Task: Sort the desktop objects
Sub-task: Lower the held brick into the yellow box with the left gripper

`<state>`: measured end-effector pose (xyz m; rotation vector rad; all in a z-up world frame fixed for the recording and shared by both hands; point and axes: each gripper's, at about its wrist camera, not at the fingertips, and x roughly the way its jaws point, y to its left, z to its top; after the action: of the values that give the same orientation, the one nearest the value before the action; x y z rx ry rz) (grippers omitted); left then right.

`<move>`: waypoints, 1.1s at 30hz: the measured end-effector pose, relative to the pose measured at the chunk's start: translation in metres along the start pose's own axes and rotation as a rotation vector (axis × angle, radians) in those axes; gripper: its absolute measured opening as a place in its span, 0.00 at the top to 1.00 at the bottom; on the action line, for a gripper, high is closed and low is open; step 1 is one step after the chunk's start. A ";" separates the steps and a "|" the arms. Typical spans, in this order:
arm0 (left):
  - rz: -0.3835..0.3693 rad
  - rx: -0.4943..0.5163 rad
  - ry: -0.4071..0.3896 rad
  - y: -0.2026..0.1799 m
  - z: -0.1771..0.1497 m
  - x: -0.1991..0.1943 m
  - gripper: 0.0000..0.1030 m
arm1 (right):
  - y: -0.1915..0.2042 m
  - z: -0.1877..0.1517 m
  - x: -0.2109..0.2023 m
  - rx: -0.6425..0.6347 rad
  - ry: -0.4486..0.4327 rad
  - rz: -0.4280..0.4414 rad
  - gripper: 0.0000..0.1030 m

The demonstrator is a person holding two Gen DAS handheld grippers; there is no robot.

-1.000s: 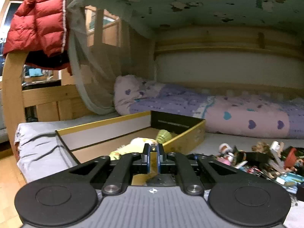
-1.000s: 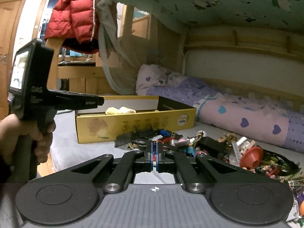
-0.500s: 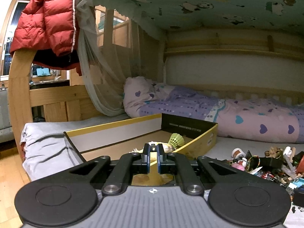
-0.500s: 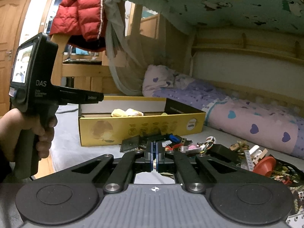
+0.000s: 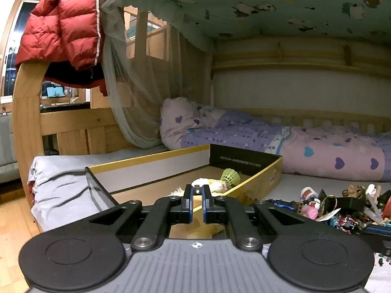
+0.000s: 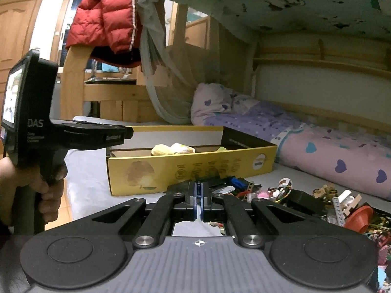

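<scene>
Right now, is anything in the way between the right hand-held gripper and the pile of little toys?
Nothing visible blocks it. The right hand-held gripper, shut and empty, points straight at the pile of little toys on the grey sheet. The yellow box sits behind the pile, not between.

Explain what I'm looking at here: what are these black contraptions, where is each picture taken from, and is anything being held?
No robot: a person carries a hand-held set of tongs in each hand, and a fisheye camera on each looks forward along its fingers. One picture comes from the left tongs, the other from the right tongs. The right view also shows the left device from the side, gripped by the person's hand.

Both tongs are shut and hold nothing.

They face a lower bunk bed. On its grey sheet stands an open yellow cardboard box holding a few things, among them a green shuttlecock. To its right lies a heap of small toys and odds and ends, waiting to be sorted.
</scene>
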<state>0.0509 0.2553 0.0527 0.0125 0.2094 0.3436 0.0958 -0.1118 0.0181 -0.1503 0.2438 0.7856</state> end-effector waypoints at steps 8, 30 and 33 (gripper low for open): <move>0.006 -0.003 0.009 0.009 -0.006 0.003 0.93 | 0.008 0.002 0.012 -0.017 -0.001 0.019 0.96; 0.011 0.087 -0.051 0.015 -0.015 0.024 0.93 | 0.020 0.014 0.058 -0.017 -0.036 0.064 0.96; 0.028 0.125 -0.066 0.017 -0.018 0.025 0.93 | 0.026 0.016 0.065 -0.046 -0.053 0.072 0.96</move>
<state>0.0645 0.2789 0.0308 0.1496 0.1647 0.3566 0.1235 -0.0458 0.0146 -0.1645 0.1818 0.8656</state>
